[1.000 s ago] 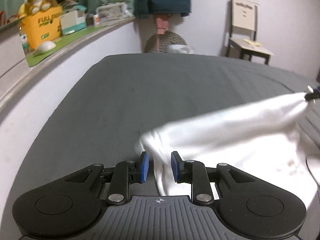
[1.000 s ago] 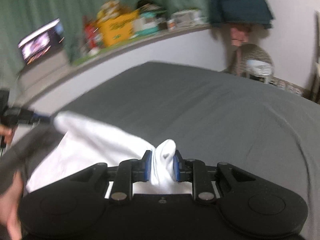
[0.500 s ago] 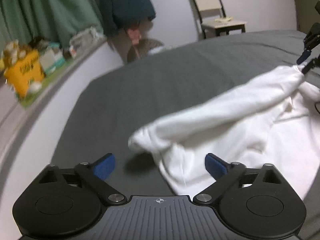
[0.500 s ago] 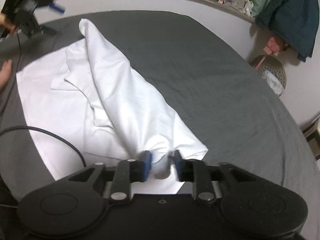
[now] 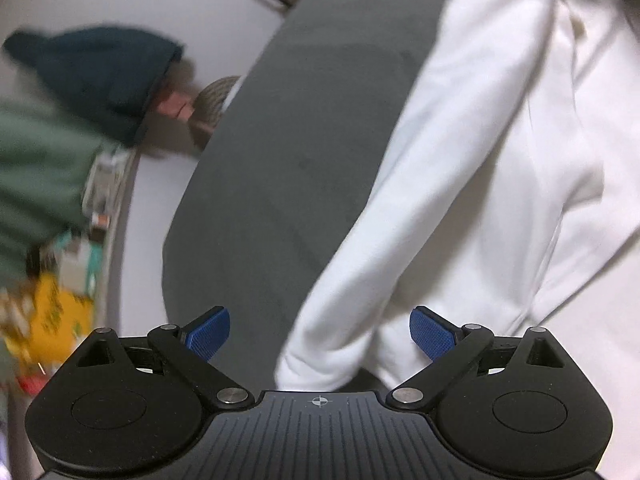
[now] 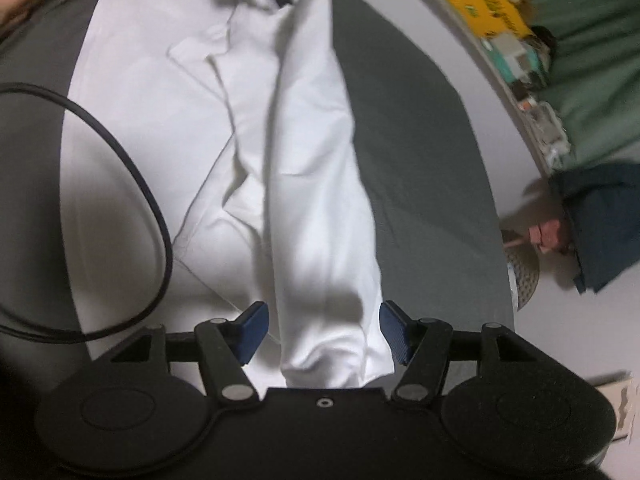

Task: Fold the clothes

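Garment: a white garment (image 6: 240, 140) is lying spread on the grey bed (image 6: 420, 160), and one long side of it is lying folded over the rest as a thick band running lengthwise.
Fold so far: I am judging that first lengthwise fold as done, since the band (image 5: 420, 200) is resting on the cloth below it with nothing holding it up.
Left hand-held gripper: the left hand-held gripper (image 5: 320, 332) is standing wide open, having just been opening; the end of the folded band is lying between its blue pads (image 5: 210, 330) but neither pad is pressing on it.
Right hand-held gripper: the right hand-held gripper (image 6: 322, 330) is also standing apart after just opening, with the other end of the band between its fingers and a gap showing on each side, so it is holding nothing.
Still to do: the opposite long side is looking flat and unfolded from here, and the crosswise folds are not looking started; I am guessing well over half the job is remaining.
Loose ends: the folded band is looking rumpled, with creases near the middle, so some smoothing is probably needed.
Around the bed: a black cable (image 6: 132, 168) is looping across the white cloth on the near side, and it could be getting in the way of the next fold.
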Demonstrator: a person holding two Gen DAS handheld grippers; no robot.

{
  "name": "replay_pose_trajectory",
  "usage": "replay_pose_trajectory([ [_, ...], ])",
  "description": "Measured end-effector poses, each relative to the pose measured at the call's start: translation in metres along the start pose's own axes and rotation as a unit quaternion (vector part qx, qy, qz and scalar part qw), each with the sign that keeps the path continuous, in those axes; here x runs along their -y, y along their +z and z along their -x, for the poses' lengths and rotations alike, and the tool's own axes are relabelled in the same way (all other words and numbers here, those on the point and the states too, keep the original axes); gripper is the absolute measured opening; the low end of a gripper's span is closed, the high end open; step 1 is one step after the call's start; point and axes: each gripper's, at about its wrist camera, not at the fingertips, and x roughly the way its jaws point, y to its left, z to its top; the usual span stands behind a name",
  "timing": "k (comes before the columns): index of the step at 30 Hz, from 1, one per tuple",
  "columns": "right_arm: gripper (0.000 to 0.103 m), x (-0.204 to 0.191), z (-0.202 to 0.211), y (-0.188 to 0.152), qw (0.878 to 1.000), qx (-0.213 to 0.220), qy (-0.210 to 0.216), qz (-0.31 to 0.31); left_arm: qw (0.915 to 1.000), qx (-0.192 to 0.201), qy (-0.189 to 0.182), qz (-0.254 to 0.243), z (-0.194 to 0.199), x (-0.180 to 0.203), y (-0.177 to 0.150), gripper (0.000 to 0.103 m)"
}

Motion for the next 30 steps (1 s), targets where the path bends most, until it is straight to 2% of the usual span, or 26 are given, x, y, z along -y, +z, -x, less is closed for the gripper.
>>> replay_pose_trajectory([
  [2,0.059,0.002,-0.009,0.002,1.0,-0.01,0.002,0.007,0.9996,-0.006,-0.003,-0.027,-0.002,-0.002,0.003,0.097],
  [4,0.058,0.004,-0.017,0.004,1.0,-0.021,0.0,0.016,0.9993,-0.01,-0.014,-0.033,-0.004,-0.007,0.006,0.097],
  [5,0.053,0.006,-0.019,0.004,1.0,-0.025,0.0,0.02,0.999,-0.009,-0.031,-0.029,-0.004,-0.011,0.008,0.097],
  [7,0.051,0.01,-0.022,0.003,0.999,-0.029,0.003,0.023,0.9976,-0.007,-0.063,-0.028,-0.005,-0.014,0.012,0.097],
  [10,0.046,0.011,-0.024,0.002,0.999,-0.033,0.008,0.034,0.9954,-0.02,-0.076,-0.056,-0.013,-0.004,0.018,0.097],
  [11,0.04,0.011,-0.024,0.002,0.999,-0.035,0.01,0.039,0.9951,-0.021,-0.074,-0.061,-0.016,-0.002,0.019,0.093],
  [12,0.033,0.011,-0.024,0.002,0.998,-0.037,0.01,0.042,0.9948,-0.026,-0.08,-0.058,-0.019,-0.001,0.02,0.075],
  [13,0.03,0.011,-0.023,0.002,0.998,-0.038,0.01,0.041,0.9946,-0.03,-0.087,-0.048,-0.021,-0.002,0.022,0.068],
  [15,0.027,0.013,-0.02,0.003,0.999,-0.036,0.003,0.036,0.9945,-0.027,-0.098,-0.027,-0.019,-0.004,0.023,0.045],
  [17,0.025,0.016,-0.018,0.002,0.999,-0.035,-0.008,0.032,0.9939,-0.021,-0.106,-0.021,-0.013,-0.003,0.023,0.037],
  [18,0.025,0.017,-0.018,0.002,0.999,-0.036,-0.012,0.031,0.9938,-0.019,-0.108,-0.02,-0.01,-0.002,0.022,0.036],
  [21,0.033,0.015,-0.023,0.001,0.998,-0.039,-0.028,0.046,0.9946,-0.013,-0.103,-0.008,0.0,-0.002,0.018,0.037],
  [23,0.033,0.014,-0.025,0.002,0.998,-0.042,-0.018,0.05,0.9938,-0.019,-0.108,-0.018,0.004,0.002,0.015,0.04],
  [25,0.037,0.013,-0.027,0.004,0.997,-0.044,-0.017,0.054,0.9919,-0.03,-0.117,-0.038,0.007,0.01,0.012,0.057],
  [26,0.043,0.011,-0.027,0.004,0.997,-0.044,-0.02,0.062,0.9923,-0.03,-0.111,-0.046,0.009,0.013,0.011,0.076],
  [27,0.045,0.008,-0.026,0.004,0.996,-0.044,-0.025,0.069,0.9928,-0.021,-0.106,-0.053,0.013,0.015,0.01,0.089],
  [30,0.045,0.001,-0.024,0.005,0.996,-0.043,-0.023,0.076,0.9942,0.003,-0.097,-0.047,0.023,0.017,0.008,0.09],
])
